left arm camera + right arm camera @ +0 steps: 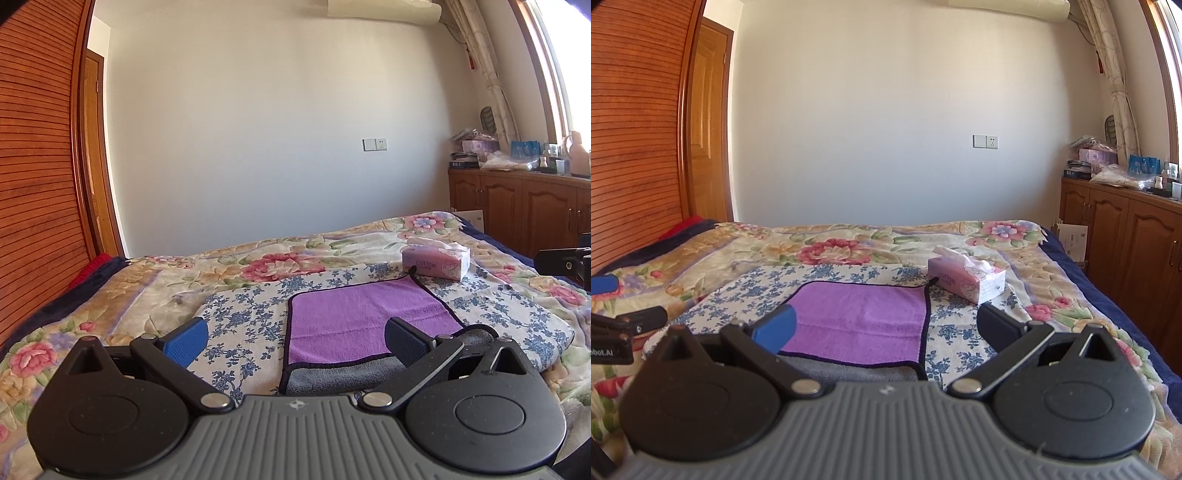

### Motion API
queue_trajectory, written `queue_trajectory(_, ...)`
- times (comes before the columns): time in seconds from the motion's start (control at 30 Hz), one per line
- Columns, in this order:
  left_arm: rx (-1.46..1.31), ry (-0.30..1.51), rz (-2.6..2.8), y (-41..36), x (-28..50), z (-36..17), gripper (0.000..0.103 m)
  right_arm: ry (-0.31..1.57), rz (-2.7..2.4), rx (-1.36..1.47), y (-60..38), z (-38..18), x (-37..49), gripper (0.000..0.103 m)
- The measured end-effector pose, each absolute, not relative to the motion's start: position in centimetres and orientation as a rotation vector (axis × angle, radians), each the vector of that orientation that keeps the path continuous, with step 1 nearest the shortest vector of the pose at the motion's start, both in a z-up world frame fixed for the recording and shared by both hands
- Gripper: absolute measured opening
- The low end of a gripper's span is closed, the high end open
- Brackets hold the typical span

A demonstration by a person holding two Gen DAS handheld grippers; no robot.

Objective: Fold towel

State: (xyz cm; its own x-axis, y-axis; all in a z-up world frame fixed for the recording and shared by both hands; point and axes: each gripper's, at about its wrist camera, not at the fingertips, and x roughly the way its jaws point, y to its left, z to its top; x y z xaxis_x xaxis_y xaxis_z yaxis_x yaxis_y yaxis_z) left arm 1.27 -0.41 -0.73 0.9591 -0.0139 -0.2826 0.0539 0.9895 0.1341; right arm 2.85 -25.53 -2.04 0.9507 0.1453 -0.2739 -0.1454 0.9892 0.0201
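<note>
The purple towel [362,317] lies flat on a blue flowery cloth [251,317] on the bed [110,295]. Its near edge is turned over, so a gray strip shows. A pink tissue box [436,261] sits just past the towel's far right corner. The left gripper [295,341] is above the towel's near left part, jaws wide apart and holding nothing. The right gripper [886,328] is above its near right part, jaws wide apart too.
</note>
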Motion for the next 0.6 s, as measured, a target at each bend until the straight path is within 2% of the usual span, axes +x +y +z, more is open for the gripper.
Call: queue_trajectory(0.6, 0.164, 0.334, -0.065, -1.3, 4.2, -1.9, 0.103, 0.306, 0.15, 0.016, -25.5, -2.6, 4.4, 0.103)
